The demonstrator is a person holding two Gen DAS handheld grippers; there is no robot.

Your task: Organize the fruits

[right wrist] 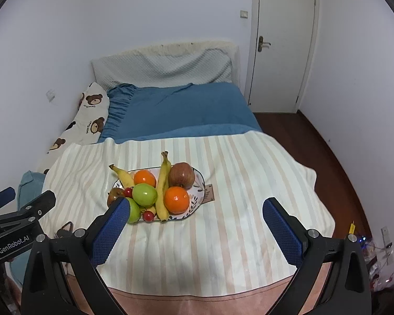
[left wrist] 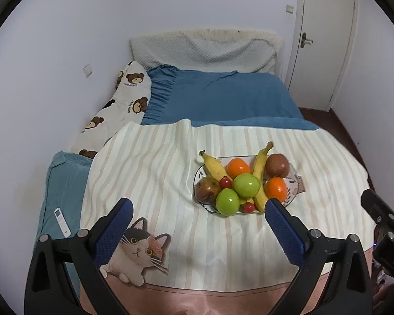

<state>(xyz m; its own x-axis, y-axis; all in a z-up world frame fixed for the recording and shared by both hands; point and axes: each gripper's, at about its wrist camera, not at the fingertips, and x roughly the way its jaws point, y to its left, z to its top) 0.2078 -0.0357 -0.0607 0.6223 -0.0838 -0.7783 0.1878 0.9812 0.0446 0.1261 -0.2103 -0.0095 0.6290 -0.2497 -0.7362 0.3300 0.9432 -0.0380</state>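
1. Fruits sit in a heap on one plate [left wrist: 294,194]. The plate lies on a striped cloth [left wrist: 157,173] on the bed.
2. On the plate are two bananas [left wrist: 216,166], two oranges [left wrist: 238,167], two green apples [left wrist: 246,184], two brown-red apples [left wrist: 277,167] and some small red cherries [left wrist: 225,182].
3. All the fruit is on the plate and none lies on the cloth. This could be the tidy end, or a pile waiting to be sorted. I cannot tell which.
4. The left gripper [left wrist: 198,225] has its fingers wide apart and holds nothing. The plate is just past its fingertips, a little toward its right finger.
5. The right gripper [right wrist: 195,223] also has its fingers wide apart and empty. The plate is ahead of it, toward its left finger, and that finger hides part of a green apple.
6. Both grippers are near the plate, and neither touches any fruit.
7. The bananas point their long way away from the grippers, stems at the far side of the plate. One banana [right wrist: 162,186] lies right down the middle of the plate.
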